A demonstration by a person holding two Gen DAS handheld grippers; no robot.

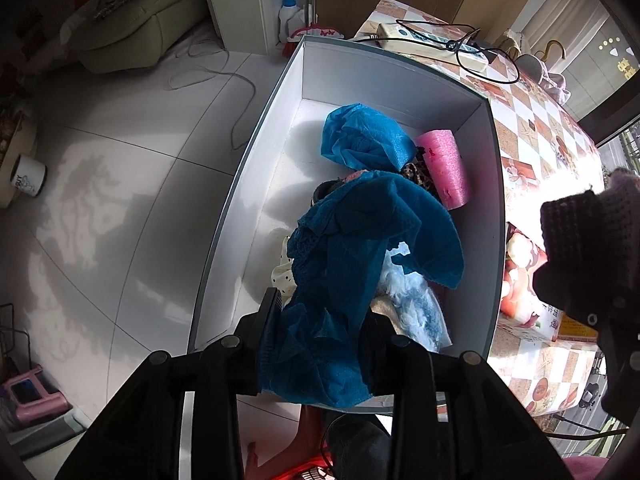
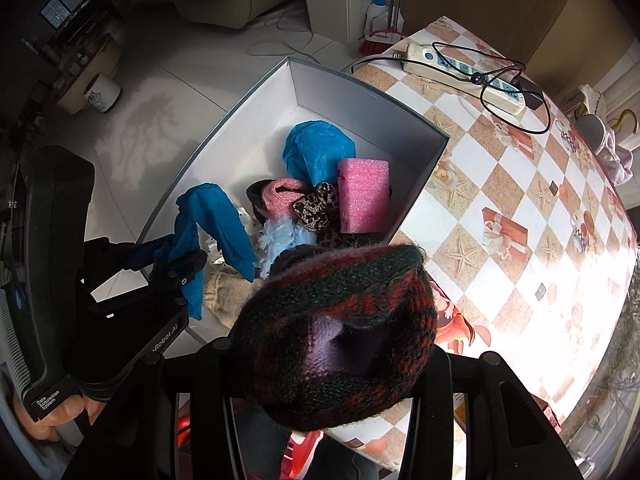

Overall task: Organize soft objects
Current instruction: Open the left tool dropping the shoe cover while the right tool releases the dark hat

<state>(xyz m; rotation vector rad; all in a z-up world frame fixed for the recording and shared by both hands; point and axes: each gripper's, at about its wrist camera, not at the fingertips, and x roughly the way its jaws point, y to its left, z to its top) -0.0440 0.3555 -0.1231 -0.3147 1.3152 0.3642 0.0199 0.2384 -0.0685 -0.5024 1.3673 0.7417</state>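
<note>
Right wrist view: right gripper [image 2: 340,344] clamps knitted hat [image 2: 340,320] beside white box [image 2: 360,96]; carry it over the rim before letting go. Left gripper [image 1: 320,320] half-open, blue cloth [image 1: 340,280] draped between jaws above box.

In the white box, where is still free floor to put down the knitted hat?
Free: the box floor beyond the far blue cloth, toward its far corner, and the strip along the floor-side wall. Crowded: the near half, around the pink foam.

- Left wrist view looked steeply down, close over the white box [image 1: 400,92].
- Right wrist view looked steeply down over the bench [image 2: 520,208] edge.
- Both shared box, bench, tiled floor [image 1: 120,200].
</note>
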